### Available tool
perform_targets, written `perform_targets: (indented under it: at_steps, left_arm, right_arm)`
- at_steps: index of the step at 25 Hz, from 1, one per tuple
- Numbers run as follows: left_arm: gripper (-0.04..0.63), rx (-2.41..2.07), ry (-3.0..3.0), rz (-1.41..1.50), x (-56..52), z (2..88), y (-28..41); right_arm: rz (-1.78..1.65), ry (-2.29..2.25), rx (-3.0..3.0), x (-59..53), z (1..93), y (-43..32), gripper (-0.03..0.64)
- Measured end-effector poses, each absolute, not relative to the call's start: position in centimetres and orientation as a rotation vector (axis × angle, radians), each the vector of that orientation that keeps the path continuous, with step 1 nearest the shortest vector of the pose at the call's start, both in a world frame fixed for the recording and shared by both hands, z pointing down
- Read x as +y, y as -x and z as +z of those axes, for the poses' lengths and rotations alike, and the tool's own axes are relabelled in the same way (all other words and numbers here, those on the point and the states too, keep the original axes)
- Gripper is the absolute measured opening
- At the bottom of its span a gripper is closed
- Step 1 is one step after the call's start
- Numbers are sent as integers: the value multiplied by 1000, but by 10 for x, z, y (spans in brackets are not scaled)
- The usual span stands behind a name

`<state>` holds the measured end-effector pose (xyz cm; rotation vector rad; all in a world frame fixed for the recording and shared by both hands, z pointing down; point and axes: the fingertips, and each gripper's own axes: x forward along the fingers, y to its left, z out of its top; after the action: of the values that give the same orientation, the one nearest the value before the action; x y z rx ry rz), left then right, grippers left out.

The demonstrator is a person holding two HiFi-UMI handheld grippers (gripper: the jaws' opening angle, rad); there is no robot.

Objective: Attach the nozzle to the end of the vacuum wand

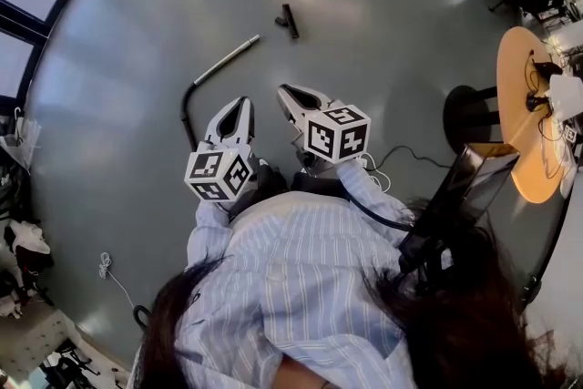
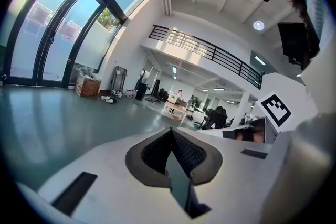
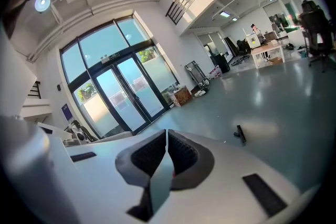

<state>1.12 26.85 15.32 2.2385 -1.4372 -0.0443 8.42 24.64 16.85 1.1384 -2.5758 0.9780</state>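
A smooth grey floor (image 1: 127,50) with a soft sheen fills the head view and catches pale reflections of ceiling lights. At 3 o'clock of that view stands a round wooden table (image 1: 512,77) with cables on it, and dark window frames run along the edge at 10 o'clock.

The nozzle (image 1: 288,20), short and black, lies on the floor at 12 o'clock from the two grippers, well apart from them. The vacuum wand (image 1: 228,57), a silvery tube running into a black curved hose, lies at 11 o'clock, its free end aimed toward the nozzle with bare floor between them.

The left gripper (image 1: 242,100) and right gripper (image 1: 281,89) sit side by side in front of the person's striped shirt (image 1: 291,287). Each has its fingers closed together on nothing.

Only the head view shows the wand. The right gripper view also catches the nozzle, at 3 o'clock of its jaws, and faces tall glass doors (image 3: 123,97). The left gripper view looks instead toward a railed balcony (image 2: 210,52) above distant desks, with the other gripper's marker cube (image 2: 275,107) at 3 o'clock
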Motion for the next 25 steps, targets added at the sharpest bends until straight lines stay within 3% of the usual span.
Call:
perform_targets:
  at_steps: [10,25]
  left_arm:
    - [5,-1437,-2238,-55,267,152,1]
    - [5,-1418,-2193,-24,262,180,86]
  right_arm:
    - [953,-1093,-2566,250,171,-70,17]
    - [1019,-1159,-2506,247,190,-8,17]
